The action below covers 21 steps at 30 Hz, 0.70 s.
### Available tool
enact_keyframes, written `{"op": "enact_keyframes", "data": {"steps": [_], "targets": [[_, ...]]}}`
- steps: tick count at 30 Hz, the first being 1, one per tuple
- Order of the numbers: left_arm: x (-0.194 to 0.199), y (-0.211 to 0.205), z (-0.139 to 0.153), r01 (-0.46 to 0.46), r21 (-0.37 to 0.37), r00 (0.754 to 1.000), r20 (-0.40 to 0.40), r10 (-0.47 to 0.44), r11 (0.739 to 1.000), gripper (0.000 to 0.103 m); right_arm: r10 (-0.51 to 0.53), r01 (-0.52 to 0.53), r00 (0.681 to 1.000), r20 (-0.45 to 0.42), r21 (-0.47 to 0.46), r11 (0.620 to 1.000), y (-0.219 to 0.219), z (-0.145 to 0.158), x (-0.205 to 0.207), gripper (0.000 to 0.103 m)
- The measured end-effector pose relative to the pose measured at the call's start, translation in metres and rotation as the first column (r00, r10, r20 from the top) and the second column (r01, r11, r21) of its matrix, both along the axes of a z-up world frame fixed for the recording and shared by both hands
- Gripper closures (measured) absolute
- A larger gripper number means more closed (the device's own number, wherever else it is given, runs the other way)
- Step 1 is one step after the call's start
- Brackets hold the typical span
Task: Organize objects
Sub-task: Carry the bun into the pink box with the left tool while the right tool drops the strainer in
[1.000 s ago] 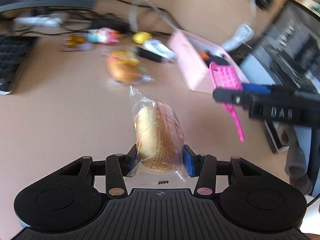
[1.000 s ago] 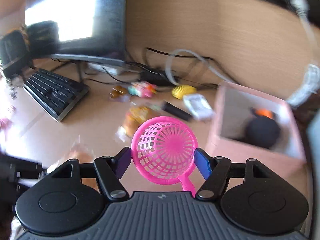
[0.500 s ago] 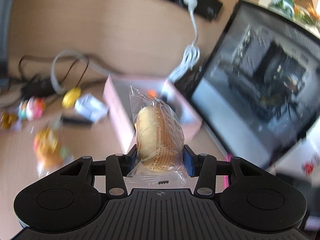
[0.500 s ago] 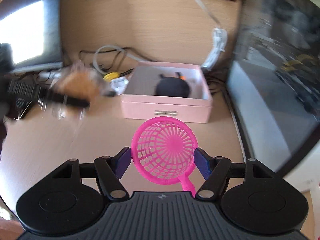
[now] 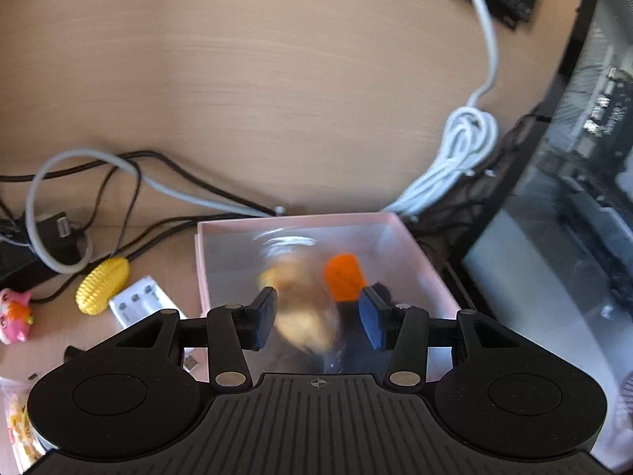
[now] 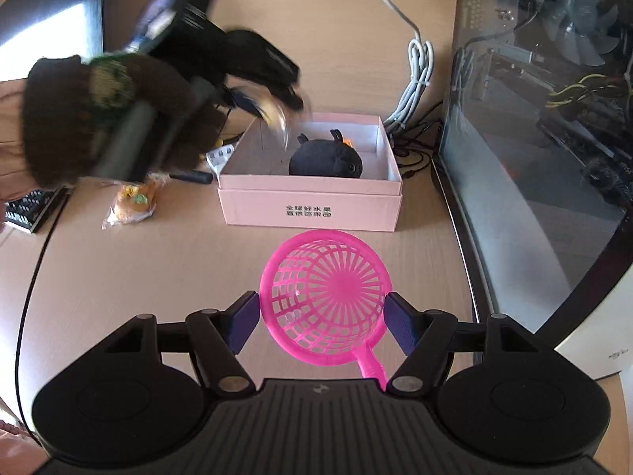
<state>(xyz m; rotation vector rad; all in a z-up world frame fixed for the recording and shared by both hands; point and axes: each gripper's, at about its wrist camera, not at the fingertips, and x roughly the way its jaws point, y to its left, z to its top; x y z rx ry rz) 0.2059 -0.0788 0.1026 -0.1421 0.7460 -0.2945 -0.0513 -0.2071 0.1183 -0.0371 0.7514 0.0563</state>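
- Pink cardboard box (image 5: 296, 219) sits open on the wooden desk (image 6: 138, 269), far from my right tongs and right under my left ones.
- My left tongs (image 5: 316, 316) hang over the box. Their jaws stand apart.
- The wrapped bun (image 5: 304, 316) shows as a blur between the jaws, over the inside of the box. The right pad is clear of it, so the bun looks released, not squeezed.
- From the right side I see my left tongs (image 6: 257, 67) as a dark blur above the far left corner of the box. My hand (image 6: 99, 118) in a brown fuzzy glove holds them.
- Inside the box lies a black plush toy (image 6: 326, 158) with a small orange bit (image 5: 344, 277) on it.
- My right tongs (image 6: 322, 322) are clenched on a pink plastic strainer (image 6: 326, 297). Both pads touch its round rim. Its handle points back at me. It is near me, in front of the box and apart from it.
- Left of the box on the desk lie another wrapped bun (image 6: 132, 202), a yellow bumpy toy (image 5: 103, 285), a white battery charger (image 5: 142, 304) and a pink toy (image 5: 14, 314).
- A keyboard (image 6: 31, 209) is at the far left.
- A computer case (image 6: 534, 158) with a glass side stands right of the box. A bundled white cable (image 5: 467, 146) hangs beside it.
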Motion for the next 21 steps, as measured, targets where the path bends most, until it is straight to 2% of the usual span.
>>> {"op": "enact_keyframes", "data": {"steps": [5, 8, 15, 18, 21], "targets": [[-0.015, 0.029, 0.013, -0.096, -0.092, 0.994, 0.044, 0.101, 0.991, 0.052, 0.021, -0.021, 1.0, 0.005, -0.014, 1.0, -0.008, -0.001, 0.011, 0.034], [-0.035, 0.057, 0.019, -0.098, -0.159, 0.994, 0.037, 0.105, 0.982, 0.052, 0.021, -0.021, 1.0, 0.013, 0.026, 0.999, -0.015, 0.005, 0.025, 0.034], [-0.114, 0.09, 0.006, -0.031, -0.141, 0.999, -0.014, 0.03, 0.989, 0.052, 0.012, -0.024, 0.991, 0.131, 0.085, 0.996, -0.021, 0.05, 0.092, 0.034], [-0.149, 0.104, -0.006, -0.04, -0.143, 0.998, -0.053, 0.033, 0.989, 0.052, -0.02, -0.006, 0.988, 0.151, 0.17, 0.985, -0.024, 0.069, 0.138, 0.034], [-0.174, 0.121, -0.018, -0.077, -0.146, 0.992, -0.108, 0.061, 0.986, 0.052, -0.064, 0.023, 0.985, 0.16, 0.244, 0.97, -0.021, 0.073, 0.182, 0.034]]}}
